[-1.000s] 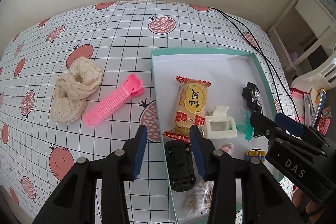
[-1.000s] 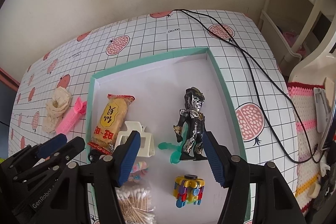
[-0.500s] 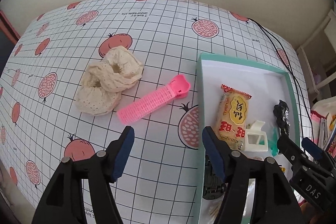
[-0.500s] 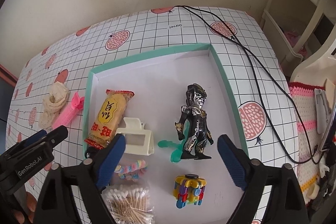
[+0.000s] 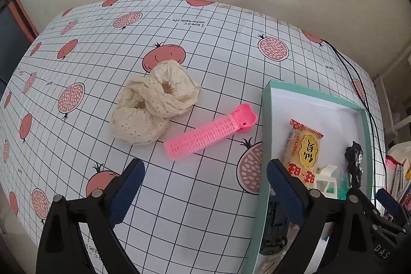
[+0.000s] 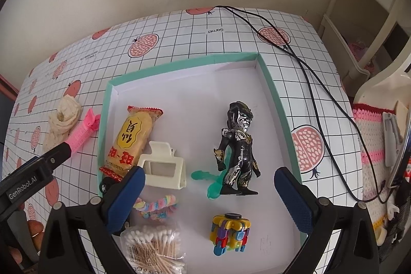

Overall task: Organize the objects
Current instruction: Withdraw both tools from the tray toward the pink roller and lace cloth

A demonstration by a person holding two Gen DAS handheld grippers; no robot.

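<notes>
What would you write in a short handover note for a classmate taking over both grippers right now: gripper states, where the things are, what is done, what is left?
Left gripper: open, empty, above the tablecloth, near the pink hair clip.
Right gripper: open, empty, over the teal box.
In the box: snack packet, white claw clip, black figure, green piece, bead bracelet, cotton swabs, fidget cube, black toy car.
Outside the box, on the table: pink hair clip, with the cream scrunchies beside it.
Left to do: probably box those.
</notes>
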